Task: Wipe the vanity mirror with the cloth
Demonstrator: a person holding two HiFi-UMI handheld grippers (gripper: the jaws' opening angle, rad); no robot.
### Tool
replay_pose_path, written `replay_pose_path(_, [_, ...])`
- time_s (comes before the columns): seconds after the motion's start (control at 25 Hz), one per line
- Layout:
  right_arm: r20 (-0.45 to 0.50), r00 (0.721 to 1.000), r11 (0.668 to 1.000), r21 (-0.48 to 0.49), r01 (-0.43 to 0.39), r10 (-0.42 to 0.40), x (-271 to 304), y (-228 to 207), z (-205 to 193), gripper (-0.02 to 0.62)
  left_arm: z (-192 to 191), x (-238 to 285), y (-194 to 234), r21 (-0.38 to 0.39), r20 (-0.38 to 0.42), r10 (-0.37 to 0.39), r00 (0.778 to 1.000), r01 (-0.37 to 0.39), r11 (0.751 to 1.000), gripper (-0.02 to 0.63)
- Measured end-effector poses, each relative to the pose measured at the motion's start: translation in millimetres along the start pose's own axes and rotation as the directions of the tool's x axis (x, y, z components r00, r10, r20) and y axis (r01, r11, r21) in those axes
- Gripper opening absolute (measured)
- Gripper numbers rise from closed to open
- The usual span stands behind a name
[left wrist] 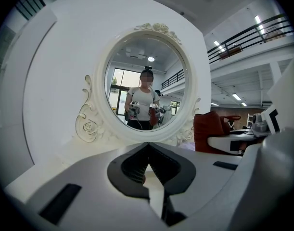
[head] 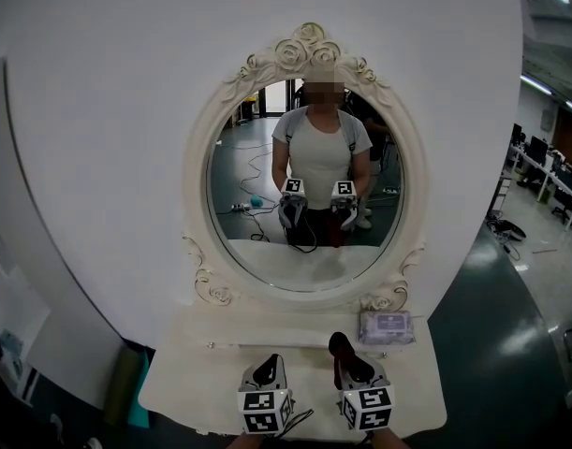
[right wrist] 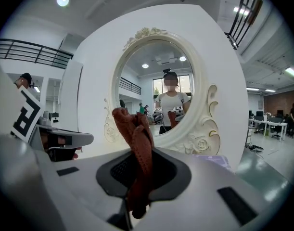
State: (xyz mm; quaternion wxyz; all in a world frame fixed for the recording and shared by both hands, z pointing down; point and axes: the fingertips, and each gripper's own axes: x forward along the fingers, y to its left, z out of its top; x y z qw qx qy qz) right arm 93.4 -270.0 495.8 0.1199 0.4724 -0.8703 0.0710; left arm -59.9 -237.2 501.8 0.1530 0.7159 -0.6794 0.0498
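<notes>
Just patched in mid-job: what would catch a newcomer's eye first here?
The ornate oval vanity mirror stands dead centre, reflecting the person. Below it, the right gripper is shut on a reddish-brown cloth, and a wipes packet lies at the right end of the shelf.

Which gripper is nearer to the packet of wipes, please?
Right: the right gripper, holding the cloth, sits just left of the wipes packet; the left gripper lies farther left.

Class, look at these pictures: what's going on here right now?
A person stands facing an oval vanity mirror, a hand-held gripper in each hand. The right hand-held gripper is shut on a reddish-brown cloth, held short of the glass above the shelf. The left hand-held gripper is shut and empty.
</notes>
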Motion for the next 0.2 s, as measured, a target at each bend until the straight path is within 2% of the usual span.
replay_pose_path(0.2, [-0.013, 1.000, 1.000, 0.016, 0.012, -0.012, -4.0, -4.1, -5.6, 0.058, -2.3, -3.4, -0.2, -0.009, 0.001, 0.008, 1.000, -0.008, 1.000, 0.011])
